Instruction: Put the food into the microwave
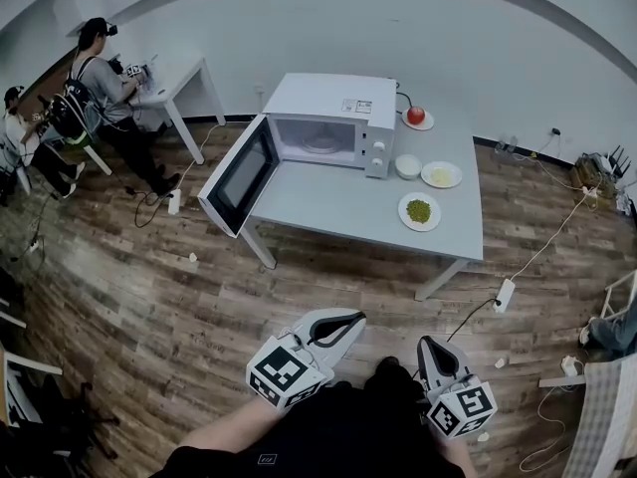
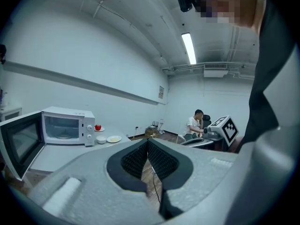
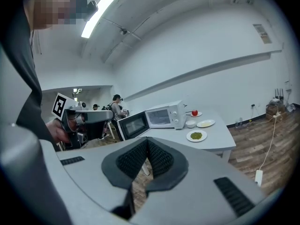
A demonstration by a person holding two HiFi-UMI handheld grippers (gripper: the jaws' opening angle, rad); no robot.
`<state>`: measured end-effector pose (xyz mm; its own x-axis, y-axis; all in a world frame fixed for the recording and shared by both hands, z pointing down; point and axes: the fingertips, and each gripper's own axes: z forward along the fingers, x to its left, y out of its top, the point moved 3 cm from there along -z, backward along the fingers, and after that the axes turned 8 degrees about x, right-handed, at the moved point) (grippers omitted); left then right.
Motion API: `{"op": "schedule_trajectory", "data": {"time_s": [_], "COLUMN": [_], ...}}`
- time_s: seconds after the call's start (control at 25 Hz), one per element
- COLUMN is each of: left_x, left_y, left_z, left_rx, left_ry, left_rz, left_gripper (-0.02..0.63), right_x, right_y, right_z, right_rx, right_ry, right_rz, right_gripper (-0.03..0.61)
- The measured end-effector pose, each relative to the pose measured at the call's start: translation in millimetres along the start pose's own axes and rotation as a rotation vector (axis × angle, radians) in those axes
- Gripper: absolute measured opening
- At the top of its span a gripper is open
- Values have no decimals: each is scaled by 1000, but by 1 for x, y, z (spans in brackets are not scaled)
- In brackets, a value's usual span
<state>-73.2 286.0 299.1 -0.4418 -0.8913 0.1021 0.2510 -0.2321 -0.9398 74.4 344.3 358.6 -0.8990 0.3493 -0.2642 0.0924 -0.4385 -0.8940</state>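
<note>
A white microwave (image 1: 328, 122) stands on the grey table (image 1: 328, 212) with its door (image 1: 239, 175) swung open and its turntable bare. To its right lie a plate of green food (image 1: 420, 210), a plate of yellow food (image 1: 441, 174), a white bowl (image 1: 407, 166) and a red fruit (image 1: 416, 116) on a small plate. My left gripper (image 1: 343, 325) and right gripper (image 1: 430, 352) hang over the wooden floor, well short of the table. Both are shut with nothing between the pads, as the left gripper view (image 2: 148, 146) and the right gripper view (image 3: 147, 146) show.
Two people sit at a white desk (image 1: 174, 78) at the far left. A power strip (image 1: 505, 294) and cables lie on the floor right of the table. A chair (image 1: 622, 302) stands at the right edge. Wooden floor lies between me and the table.
</note>
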Motion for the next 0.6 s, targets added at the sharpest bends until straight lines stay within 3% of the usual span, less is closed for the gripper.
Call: {"op": "schedule_trajectory", "data": {"time_s": [0.6], "left_x": [64], "left_y": [44], "left_z": [121], "left_rx": [31], "left_ry": [29], "left_rz": [-14], "left_gripper": [8], "right_x": [-110], "right_y": [52], "right_z": [65], "right_rx": [42], "right_ry": [56], "right_rz": [11], "right_gripper": [14]}}
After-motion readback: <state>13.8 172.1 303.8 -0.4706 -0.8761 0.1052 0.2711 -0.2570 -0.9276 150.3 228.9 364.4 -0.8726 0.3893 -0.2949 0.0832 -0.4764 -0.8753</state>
